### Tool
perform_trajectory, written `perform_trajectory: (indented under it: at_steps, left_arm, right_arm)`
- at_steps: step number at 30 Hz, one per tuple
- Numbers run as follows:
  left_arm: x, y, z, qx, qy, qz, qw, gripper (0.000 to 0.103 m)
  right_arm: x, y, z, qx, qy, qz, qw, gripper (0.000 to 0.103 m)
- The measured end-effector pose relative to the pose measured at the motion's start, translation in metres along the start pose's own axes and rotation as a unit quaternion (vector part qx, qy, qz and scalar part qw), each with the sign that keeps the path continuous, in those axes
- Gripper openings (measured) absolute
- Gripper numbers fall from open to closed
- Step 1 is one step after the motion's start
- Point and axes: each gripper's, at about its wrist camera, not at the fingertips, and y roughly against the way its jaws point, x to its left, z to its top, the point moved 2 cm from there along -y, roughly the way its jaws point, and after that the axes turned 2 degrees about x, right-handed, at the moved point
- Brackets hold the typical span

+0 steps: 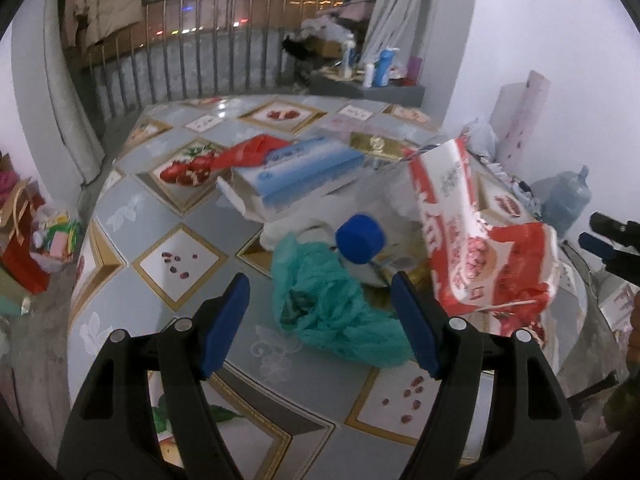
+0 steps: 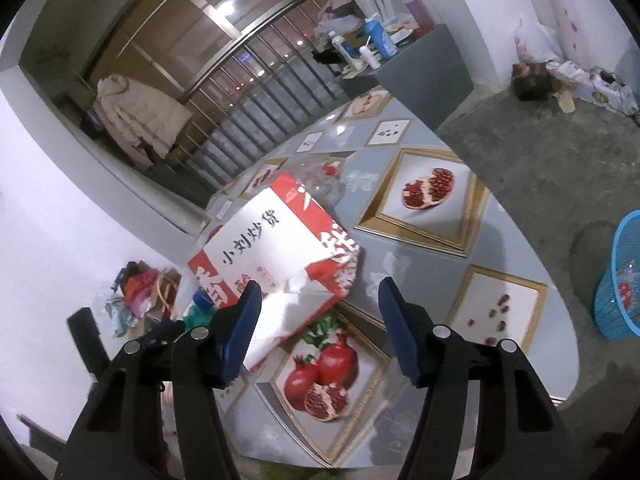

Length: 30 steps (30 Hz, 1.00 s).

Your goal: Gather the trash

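A heap of trash lies on the patterned table (image 1: 160, 208). My left gripper (image 1: 324, 320) is open just above the table, and a crumpled teal plastic bag (image 1: 328, 304) sits between its fingers with the pads off it. Behind the bag are a blue-capped bottle (image 1: 360, 240), a blue and white carton (image 1: 296, 176) and a red plastic bag (image 1: 248, 152). A red and white paper bag (image 2: 276, 264) stands at the right of the heap. My right gripper (image 2: 320, 330) is open; the bag's lower corner reaches between its fingers, beside the left one and apart from the right one.
A blue mesh basket (image 2: 620, 276) stands on the concrete floor right of the table. More bags and clutter lie on the floor at the left (image 1: 28, 240). A large water jug (image 1: 568, 196) sits behind the table, and a metal railing (image 1: 200, 48) lies beyond it.
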Motion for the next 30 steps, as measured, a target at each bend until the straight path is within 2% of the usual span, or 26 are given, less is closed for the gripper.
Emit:
perform_trajectory:
  at_steps: [8,14,20,30]
  left_arm:
    - [0.001,-0.013,-0.003,0.018,0.002,0.008,0.9998,0.062]
    - [0.001,-0.017,-0.002,0.025,0.011,0.005,0.9996,0.056]
    - [0.001,-0.018,-0.002,0.026,0.011,0.005,0.9996,0.054]
    - [0.001,-0.017,-0.002,0.026,0.012,0.005,0.9996,0.053]
  right_arm:
    - [0.000,-0.024,0.017,0.015,-0.011,-0.004,1.000,0.060]
    - [-0.016,-0.049,0.025,0.066,-0.058,0.010,0.996,0.060]
    - [-0.025,-0.067,0.015,0.114,-0.085,0.016,0.990,0.060]
    - [-0.034,-0.073,-0.004,0.162,-0.097,0.016,0.982,0.036]
